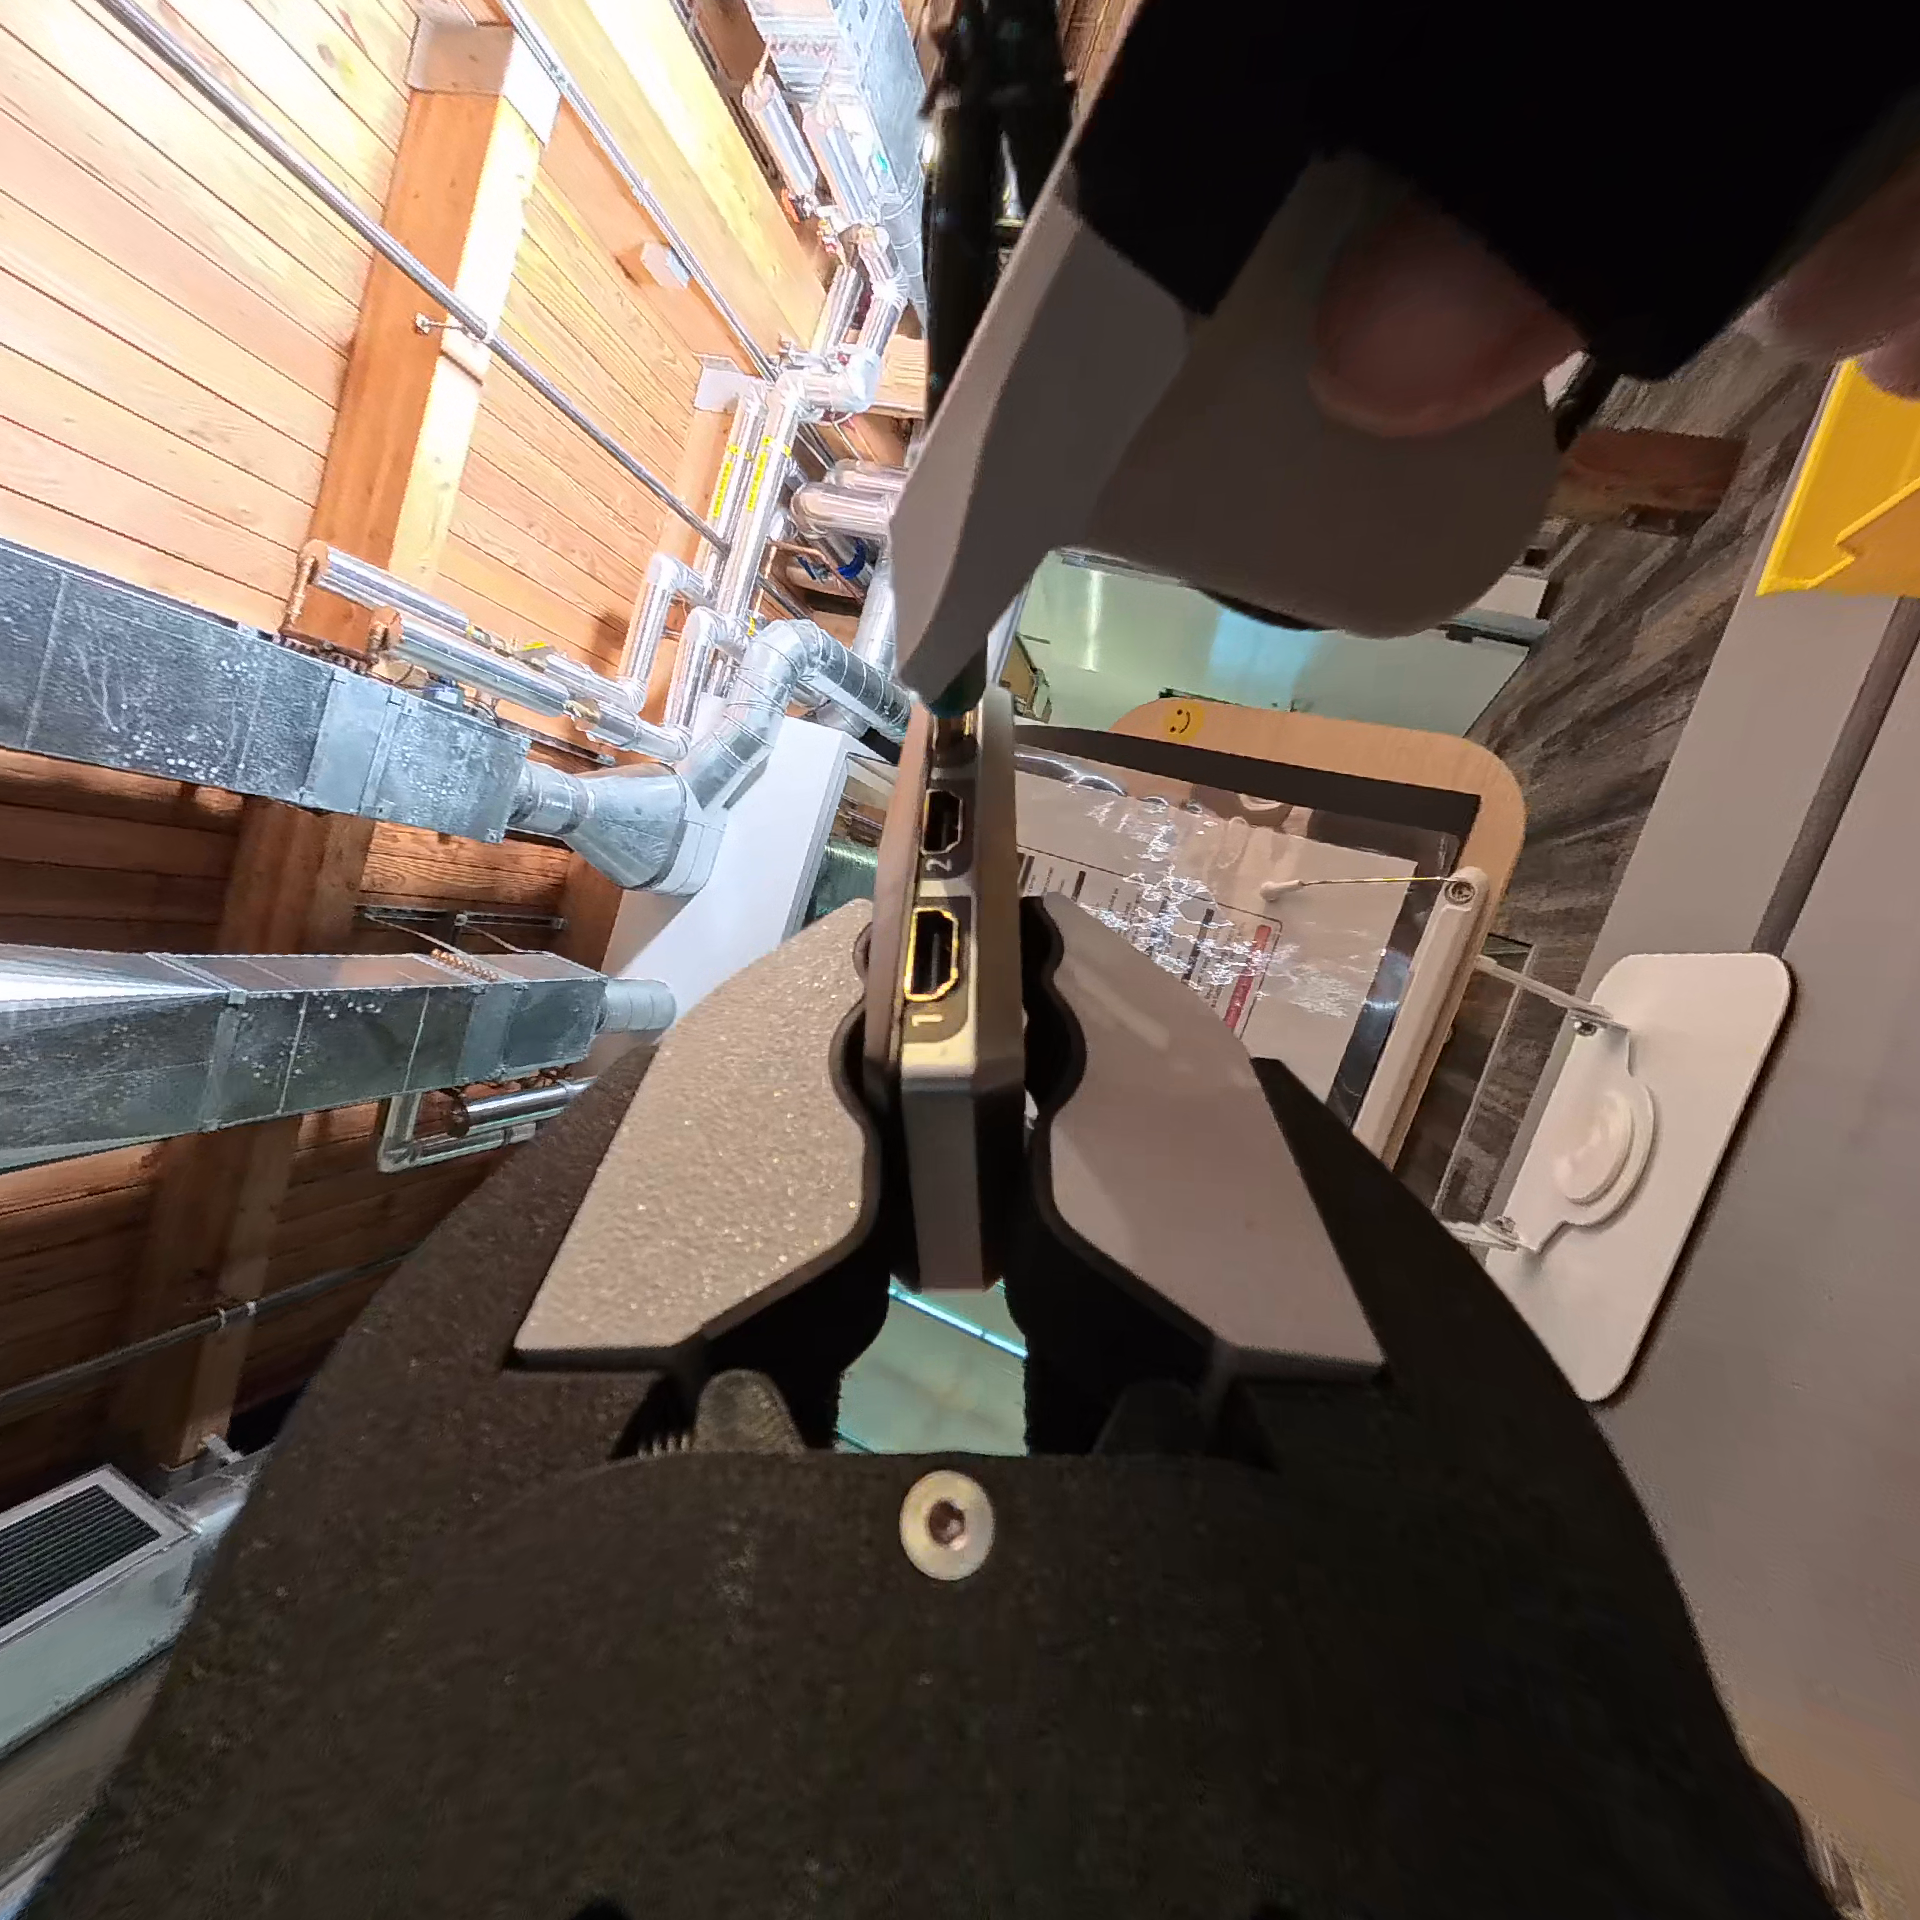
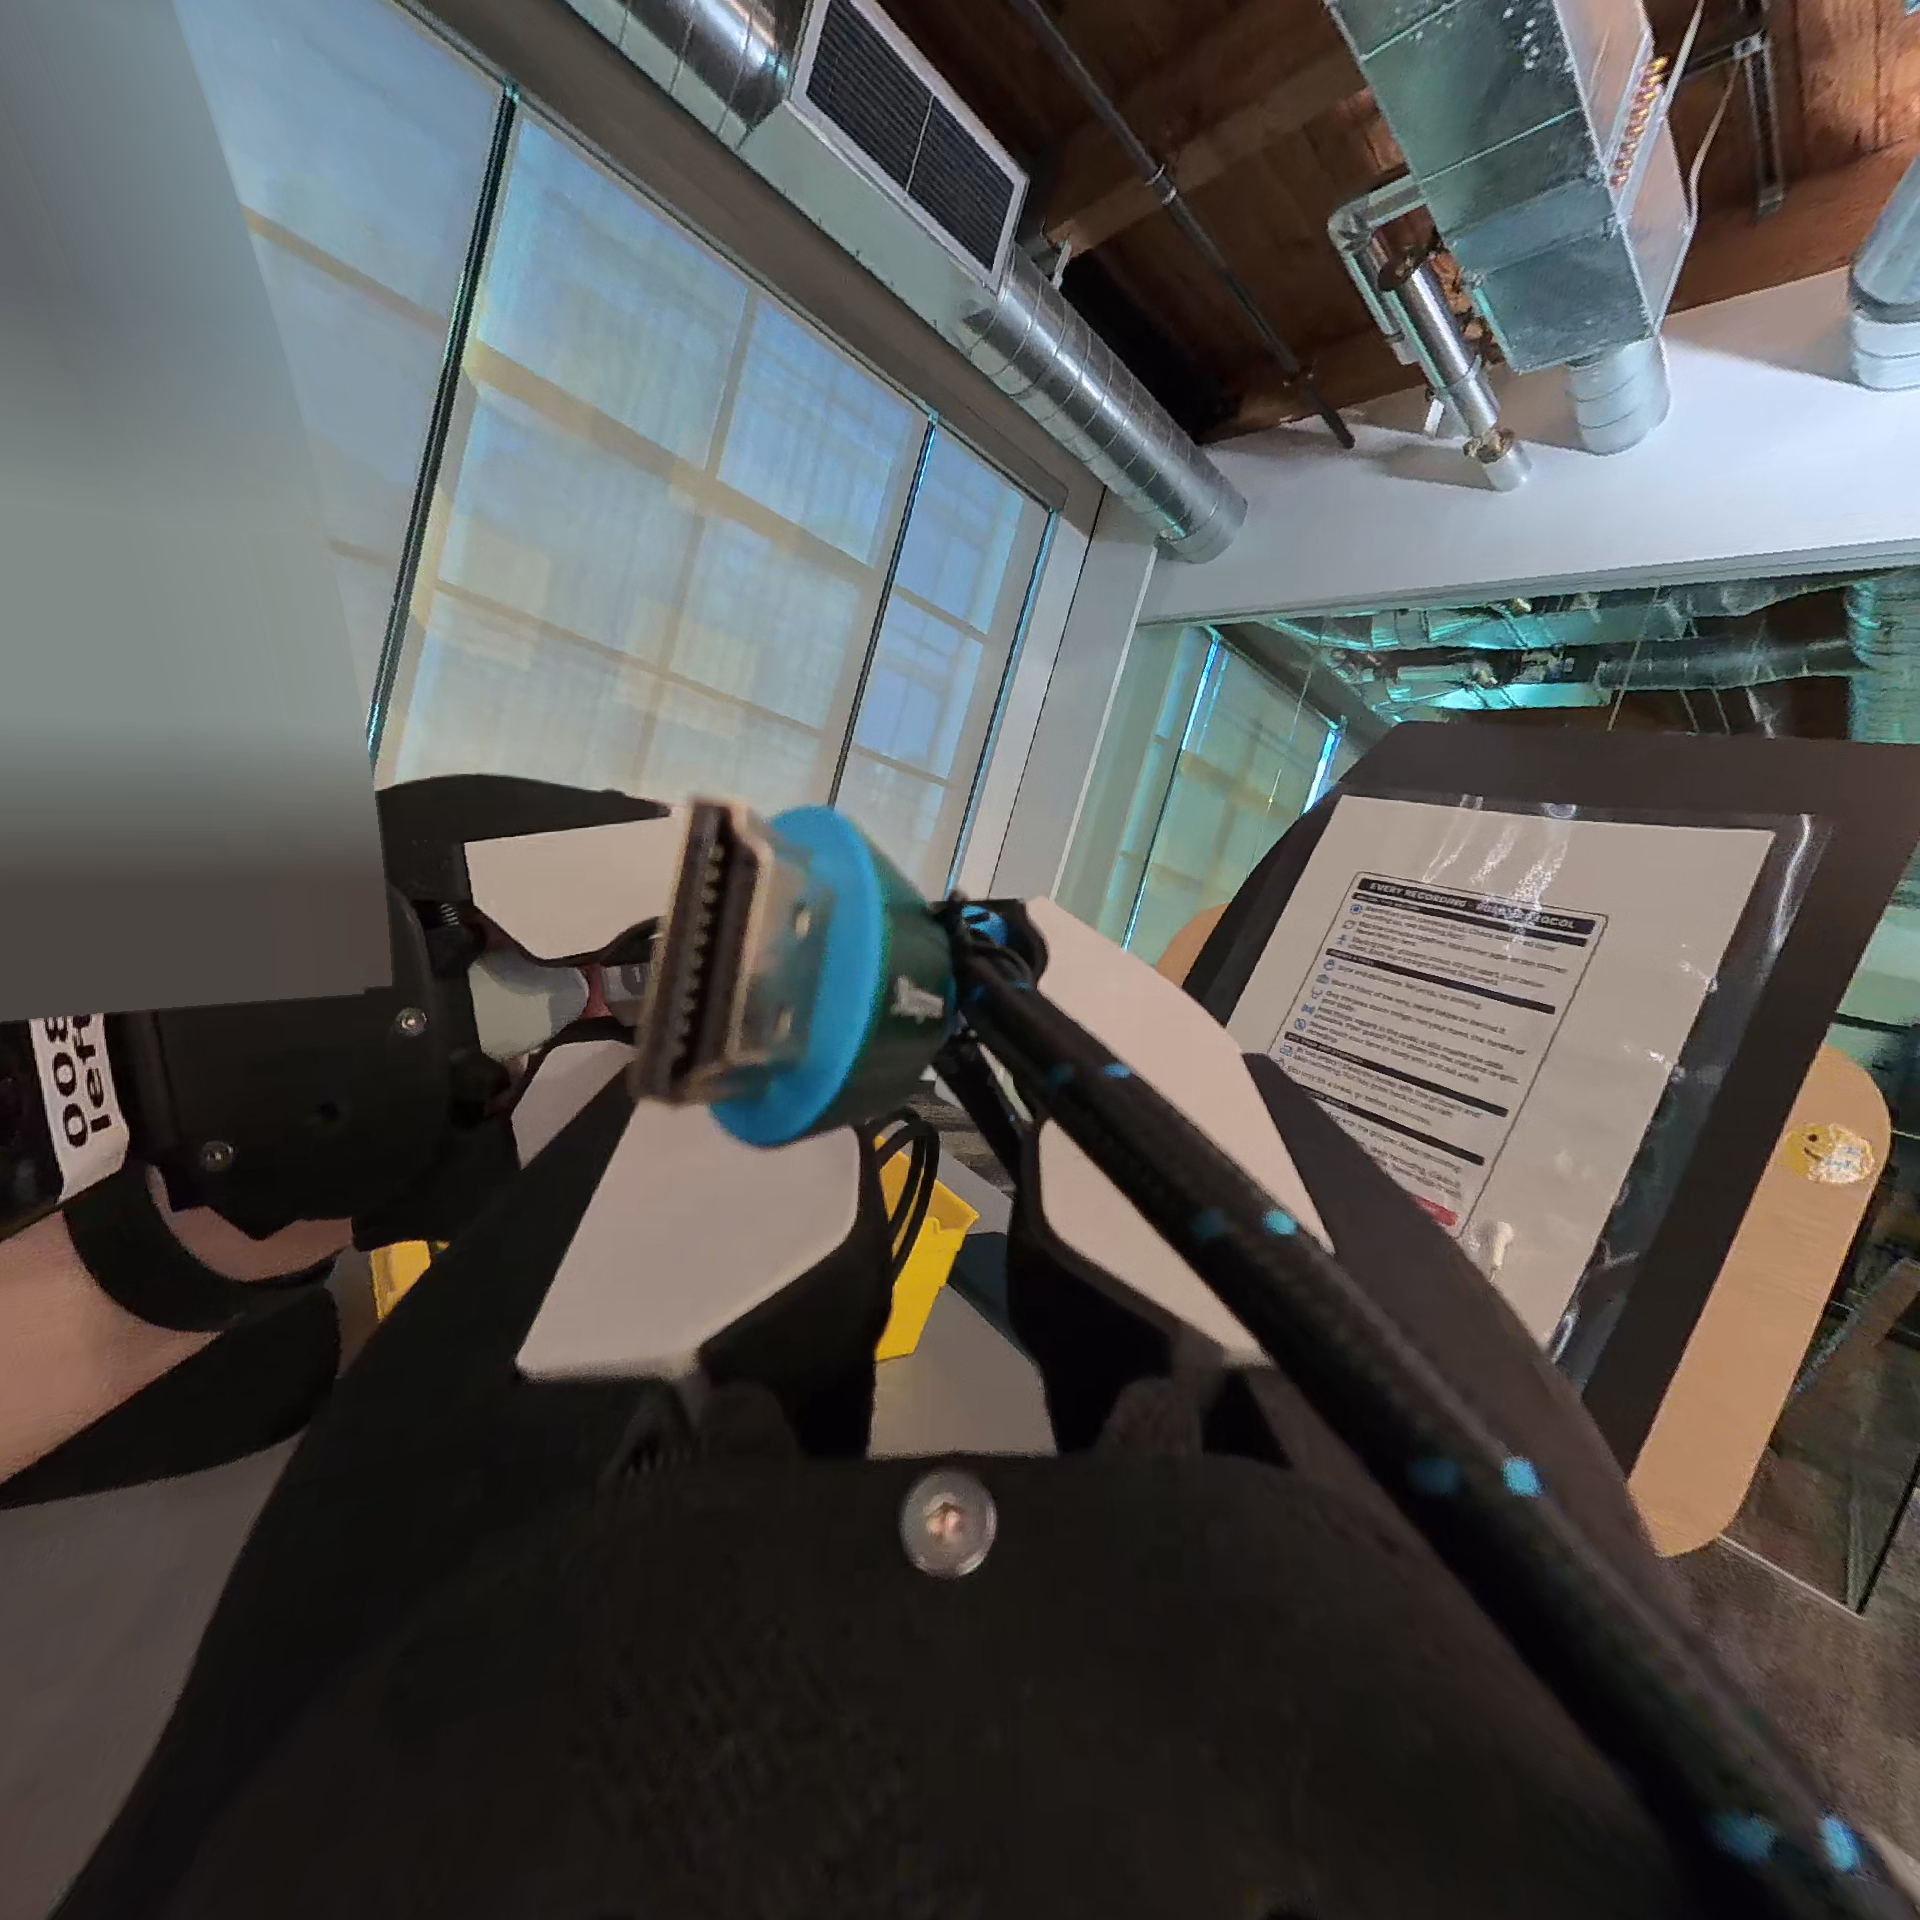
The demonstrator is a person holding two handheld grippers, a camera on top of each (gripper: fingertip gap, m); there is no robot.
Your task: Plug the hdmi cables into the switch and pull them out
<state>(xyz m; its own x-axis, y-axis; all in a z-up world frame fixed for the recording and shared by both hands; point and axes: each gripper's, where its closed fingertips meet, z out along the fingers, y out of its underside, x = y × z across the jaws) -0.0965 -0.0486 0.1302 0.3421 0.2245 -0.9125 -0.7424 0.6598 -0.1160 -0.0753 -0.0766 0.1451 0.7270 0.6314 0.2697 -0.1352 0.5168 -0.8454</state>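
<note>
2 empty ports (image 1: 932, 951) face out on the tool-clamped switch (image 1: 940, 1091).

The switch (image 1: 940, 1039) bore a small white numeral beside each of its two open ports. A printed sheet (image 2: 1455, 1018) under clear plastic on a black board carried dark headed lines of small type and one red strip. The teal plug housing of the hdmi cable (image 2: 914, 997) showed a pale brand mark. A white band (image 2: 78, 1081) at the left edge had bold black characters. A yellow smiley sticker (image 2: 1829, 1151) sat on a wooden panel
</note>
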